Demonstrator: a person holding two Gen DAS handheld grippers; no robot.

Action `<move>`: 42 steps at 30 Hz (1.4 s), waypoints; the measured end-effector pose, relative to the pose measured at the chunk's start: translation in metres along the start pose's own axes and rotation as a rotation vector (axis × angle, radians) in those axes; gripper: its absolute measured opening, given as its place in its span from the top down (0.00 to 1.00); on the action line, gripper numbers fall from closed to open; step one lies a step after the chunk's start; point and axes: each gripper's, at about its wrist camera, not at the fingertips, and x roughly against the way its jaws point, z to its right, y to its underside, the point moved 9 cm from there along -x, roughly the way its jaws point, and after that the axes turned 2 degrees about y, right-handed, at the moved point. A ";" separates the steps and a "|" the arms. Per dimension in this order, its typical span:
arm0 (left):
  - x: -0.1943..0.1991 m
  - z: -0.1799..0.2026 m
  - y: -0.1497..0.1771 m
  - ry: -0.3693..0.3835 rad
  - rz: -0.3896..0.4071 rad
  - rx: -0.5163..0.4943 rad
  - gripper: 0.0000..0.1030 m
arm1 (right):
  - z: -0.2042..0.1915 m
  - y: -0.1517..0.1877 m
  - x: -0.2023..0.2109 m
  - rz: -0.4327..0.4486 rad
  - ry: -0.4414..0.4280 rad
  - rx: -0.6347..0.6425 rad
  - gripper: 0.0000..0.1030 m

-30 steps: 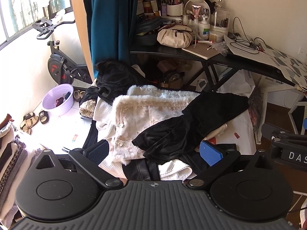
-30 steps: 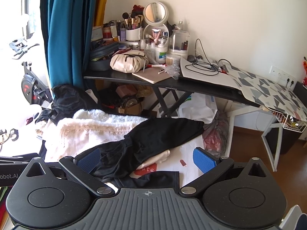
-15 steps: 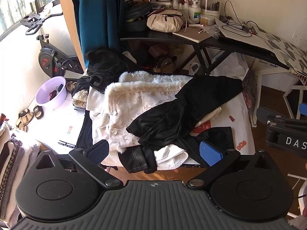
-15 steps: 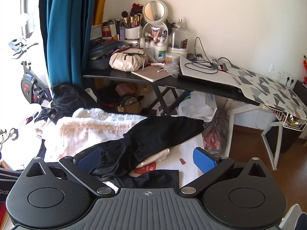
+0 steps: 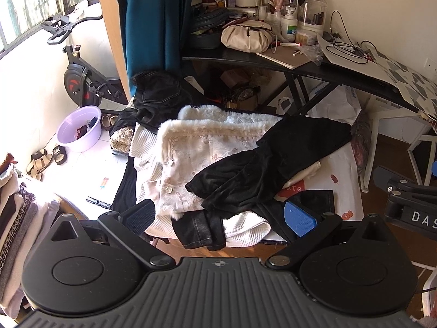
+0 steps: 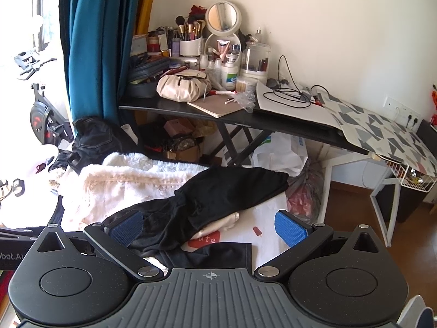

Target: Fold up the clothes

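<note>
A heap of clothes covers a low white table point(image 5: 347, 169). On top lies a black velvet garment point(image 5: 262, 164) point(image 6: 218, 199), draped over a cream fur-trimmed jacket point(image 5: 207, 142) point(image 6: 131, 180). Black jeans point(image 5: 158, 93) point(image 6: 95, 139) are bunched at the far left of the heap. A dark cuff point(image 5: 200, 231) hangs over the near edge. My left gripper point(image 5: 221, 214) hovers open over that near edge, holding nothing. Also open and holding nothing, my right gripper point(image 6: 209, 228) hangs just above the black garment's near end. The right gripper's body point(image 5: 409, 210) shows at the left wrist view's right edge.
A black desk point(image 6: 245, 120) crowded with cosmetics, a mirror and cables stands behind the table. A teal curtain point(image 6: 90, 46) and an exercise bike point(image 5: 79, 79) are at the left. A lilac basin point(image 5: 79, 131) and sandals sit on the floor. Folded clothes point(image 5: 16, 213) are stacked near left.
The left gripper pulled back and rose, so more of the heap and the table's near edge show. The right gripper barely moved. Both stayed open.
</note>
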 end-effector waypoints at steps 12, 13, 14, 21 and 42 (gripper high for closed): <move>-0.004 -0.012 0.002 -0.006 -0.027 0.053 0.00 | 0.000 -0.001 0.005 0.019 -0.003 0.003 0.01; -0.004 -0.013 0.003 -0.004 -0.025 0.059 0.00 | -0.001 -0.001 0.006 0.021 -0.003 0.004 0.01; -0.003 -0.013 0.003 -0.006 -0.021 0.056 0.00 | -0.001 -0.001 0.006 0.020 -0.003 0.006 0.01; -0.007 -0.017 -0.004 -0.046 -0.016 0.021 0.00 | 0.006 -0.009 0.012 0.074 -0.037 -0.005 0.01; 0.004 -0.045 -0.025 0.002 0.128 0.036 0.00 | 0.039 -0.005 0.006 0.072 -0.086 -0.099 0.01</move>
